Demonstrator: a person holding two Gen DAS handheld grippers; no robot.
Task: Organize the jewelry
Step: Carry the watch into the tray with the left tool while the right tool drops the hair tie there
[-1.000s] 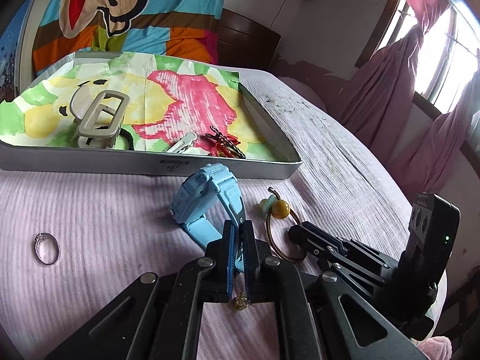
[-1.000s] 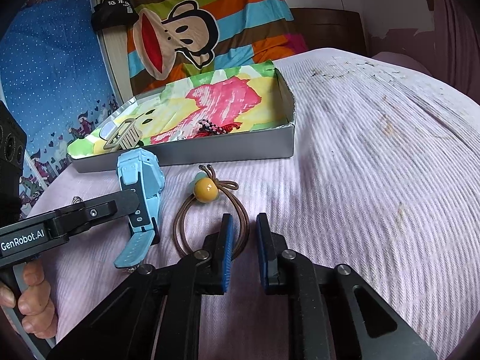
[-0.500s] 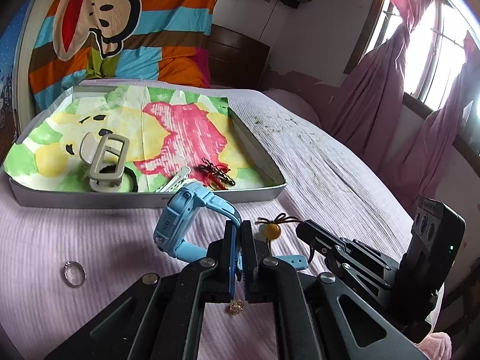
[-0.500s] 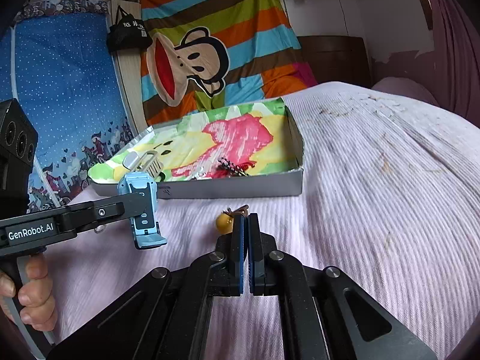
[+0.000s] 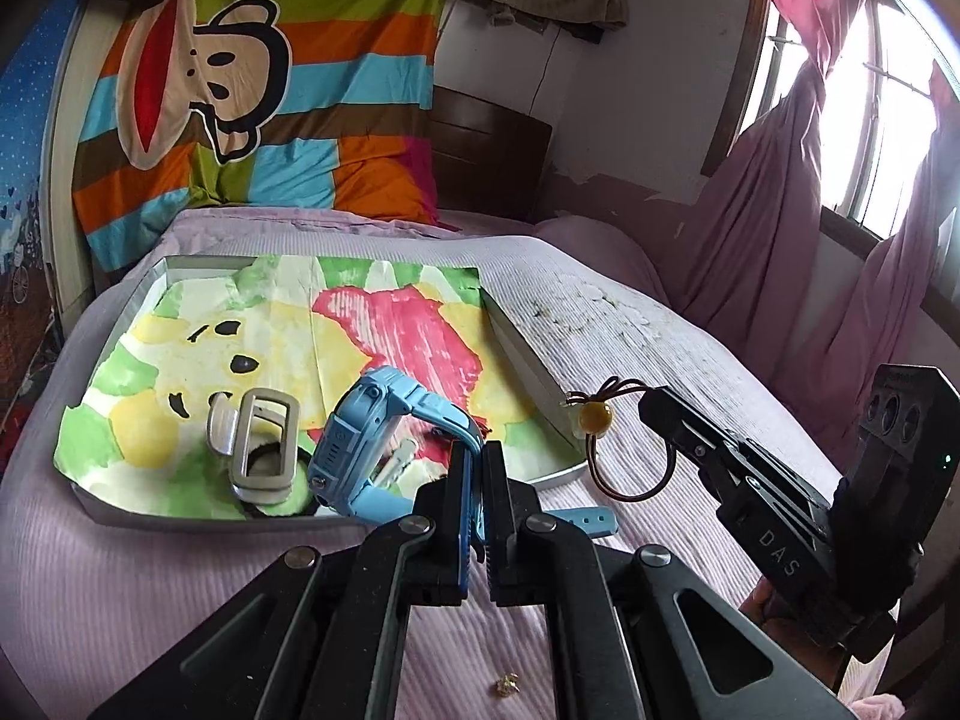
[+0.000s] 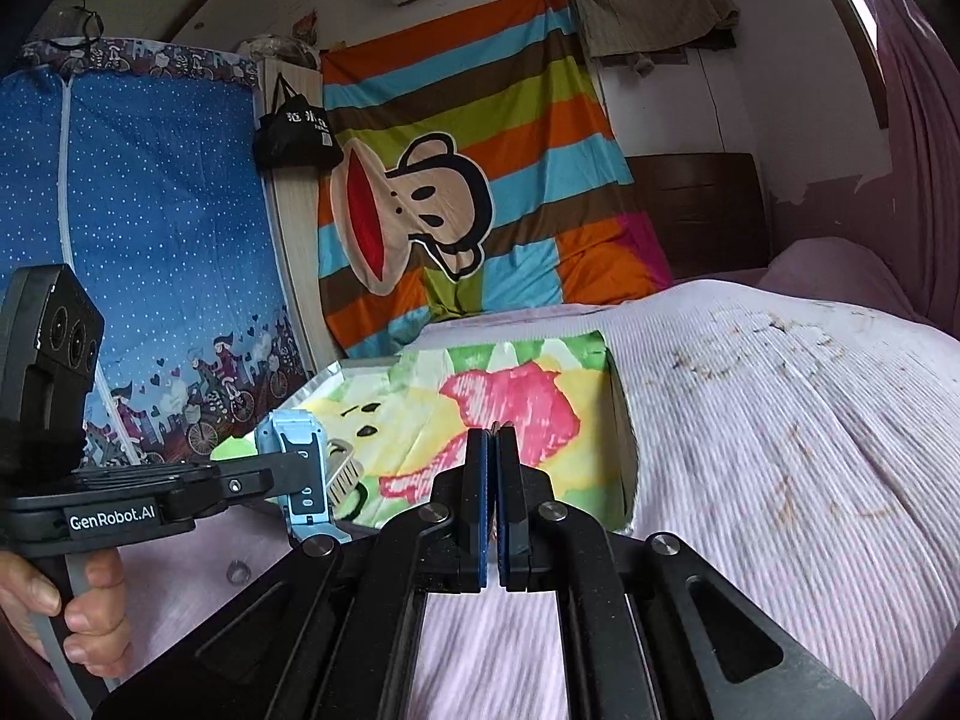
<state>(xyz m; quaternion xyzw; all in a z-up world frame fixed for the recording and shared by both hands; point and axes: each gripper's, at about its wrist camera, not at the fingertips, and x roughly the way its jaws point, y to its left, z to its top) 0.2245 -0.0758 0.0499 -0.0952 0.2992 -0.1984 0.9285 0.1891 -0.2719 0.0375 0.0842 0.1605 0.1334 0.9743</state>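
Two grippers: both raised above a ribbed lilac bedspread (image 6: 780, 450).
Left gripper (image 5: 478, 468): black fingers with blue pads pinch the smooth plastic strap of a chunky sky-blue watch (image 5: 366, 420), which hangs over the tray's near edge.
Right gripper (image 6: 493, 450): pads pressed together; from the left camera, a thin brown hair tie (image 5: 624, 468) with a glossy yellow bead dangles from its tip beside the tray's right corner.
Tray (image 5: 534, 360): shallow grey metal rectangle, lined with crinkled cartoon-print paper, holding a beige rectangular claw clip (image 5: 258, 444).
Change: a second ago watch and hair tie lay on the bedspread before the tray; both are now lifted towards it.
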